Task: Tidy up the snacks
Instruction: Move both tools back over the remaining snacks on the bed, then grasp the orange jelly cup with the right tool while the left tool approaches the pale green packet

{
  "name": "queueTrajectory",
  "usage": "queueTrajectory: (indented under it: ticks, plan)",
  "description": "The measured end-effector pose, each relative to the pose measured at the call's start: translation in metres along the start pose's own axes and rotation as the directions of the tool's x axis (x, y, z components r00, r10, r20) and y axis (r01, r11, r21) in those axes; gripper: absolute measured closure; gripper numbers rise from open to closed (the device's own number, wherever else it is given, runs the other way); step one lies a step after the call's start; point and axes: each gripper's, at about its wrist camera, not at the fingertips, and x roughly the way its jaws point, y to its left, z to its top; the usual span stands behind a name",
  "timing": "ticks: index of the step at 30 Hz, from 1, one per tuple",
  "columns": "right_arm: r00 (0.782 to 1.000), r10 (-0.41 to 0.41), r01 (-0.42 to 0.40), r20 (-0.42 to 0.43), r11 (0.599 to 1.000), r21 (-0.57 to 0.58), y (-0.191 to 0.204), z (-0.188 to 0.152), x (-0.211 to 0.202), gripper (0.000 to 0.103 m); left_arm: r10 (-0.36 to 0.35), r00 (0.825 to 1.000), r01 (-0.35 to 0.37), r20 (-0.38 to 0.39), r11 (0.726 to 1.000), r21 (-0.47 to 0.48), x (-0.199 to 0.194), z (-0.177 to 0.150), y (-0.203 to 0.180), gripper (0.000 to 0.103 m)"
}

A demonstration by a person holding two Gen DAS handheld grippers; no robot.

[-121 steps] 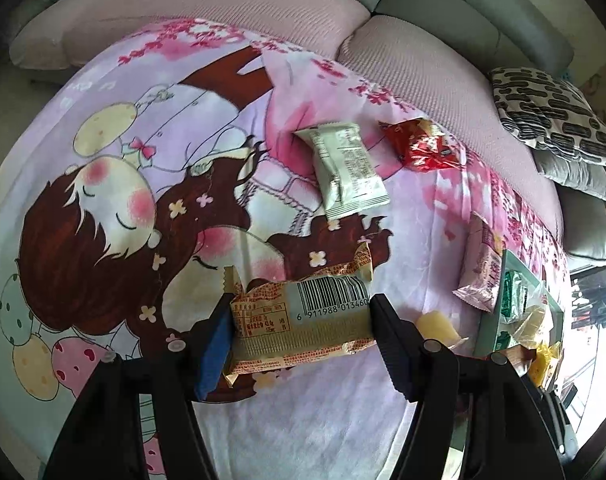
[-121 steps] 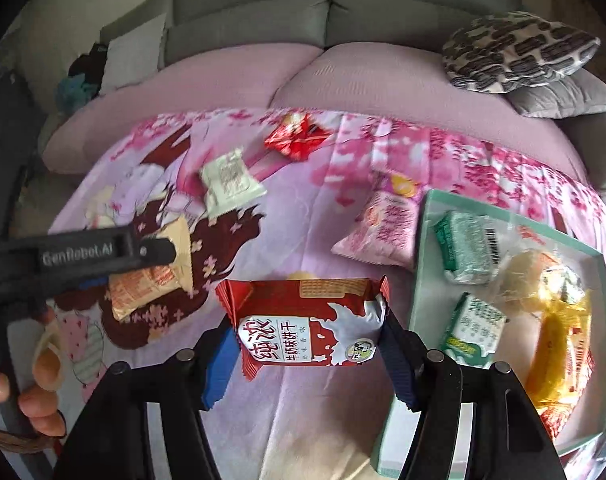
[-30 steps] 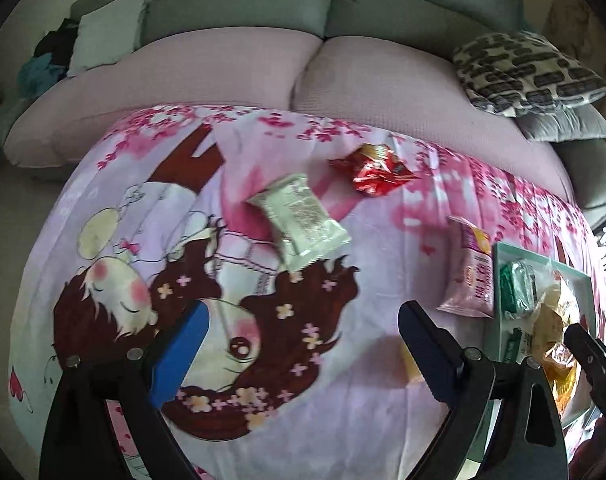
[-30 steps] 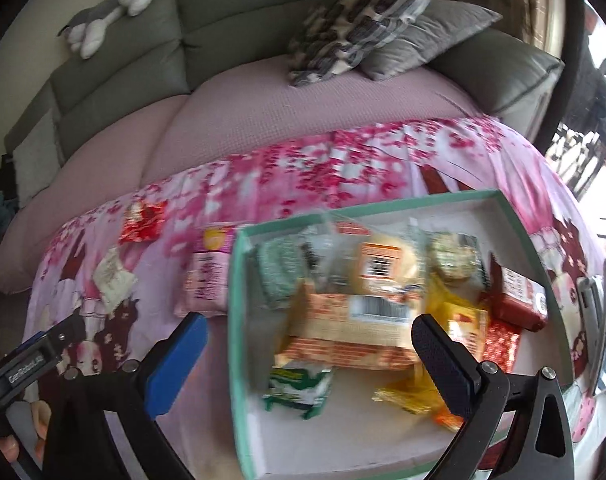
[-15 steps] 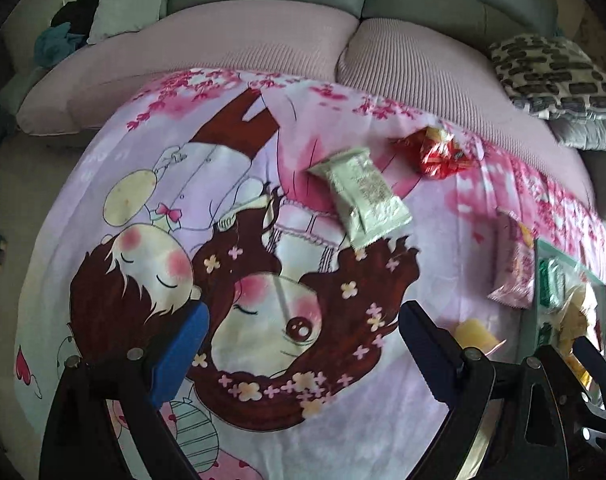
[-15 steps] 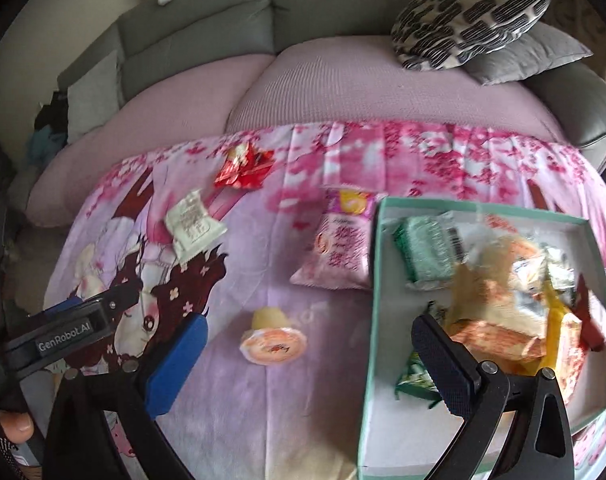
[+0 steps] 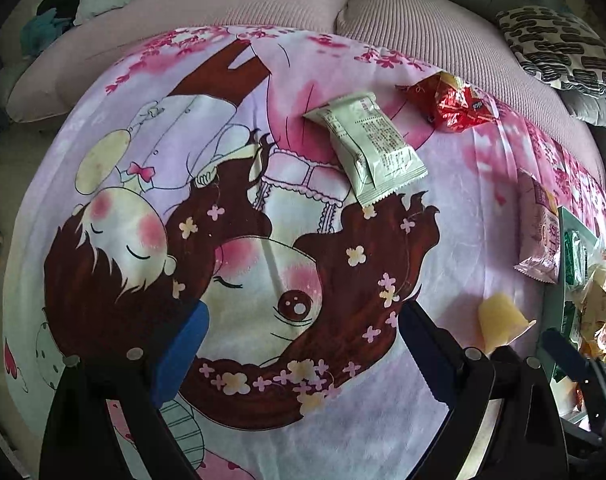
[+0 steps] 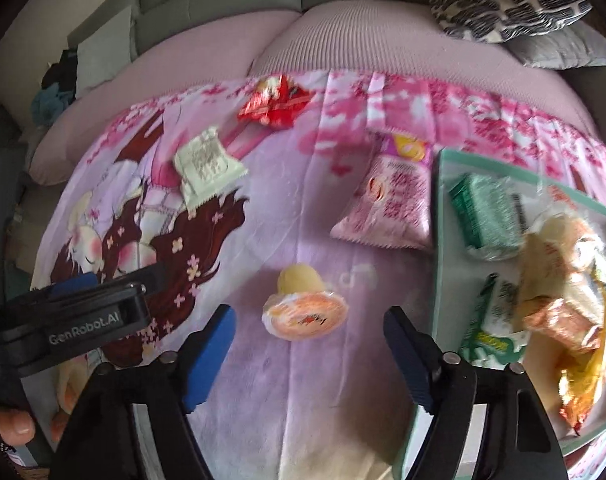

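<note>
Surface: a soft fleece blanket [image 7: 263,208] printed with a cartoon girl and pink blossoms, spread over a ribbed pink couch seat [image 7: 423,32].
Room: grey couch backs behind the blanket; a black-and-white patterned cushion [image 8: 507,0] beyond its far right corner.
My left gripper [image 7: 299,344]: jaws wide, nothing between them, only the printed face below.
Pale green packet [image 7: 367,148]: flat crimped pillow pack, lying on the blanket's middle, ahead of my left fingers.
Red wrapper [image 7: 451,108]: crinkled shiny foil, near the blanket's far edge, right of the green packet.
Jelly cup [image 8: 303,308]: small round plastic cup on its side, orange lid facing me, on the blanket just ahead of my right fingers.
My right gripper [image 8: 307,344]: jaws have just been closing; apart, not touching the cup, nothing between them.
Pink packet [image 8: 391,200]: glossy bag on the blanket, touching the tray.
Tray [image 8: 439,240]: teal-rimmed rectangular box at the blanket's right end, holding green, orange and yellow crinkly wrappers.
</note>
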Motion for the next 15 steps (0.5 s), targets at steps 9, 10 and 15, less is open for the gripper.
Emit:
queueTrajectory:
  ticks: [9,10,15]
  plan:
    - [0.999,0.036,-0.036,-0.032,0.999,0.019,-0.002,-0.001,0.017,0.040,-0.011,0.999,0.011,-0.039,1.000,-0.002,0.015,0.001,-0.004,0.007]
    - [0.998,0.049,-0.048,-0.032,0.999,0.023,-0.003,-0.001,0.018,0.041,-0.011,0.999,0.010,-0.039,1.000,-0.002,0.016,0.000,-0.003,0.007]
    - [0.998,0.061,-0.060,-0.026,0.998,0.027,-0.003,0.001,0.019,0.044,-0.012,0.999,0.012,-0.037,1.000,0.002,0.019,-0.001,-0.006,0.007]
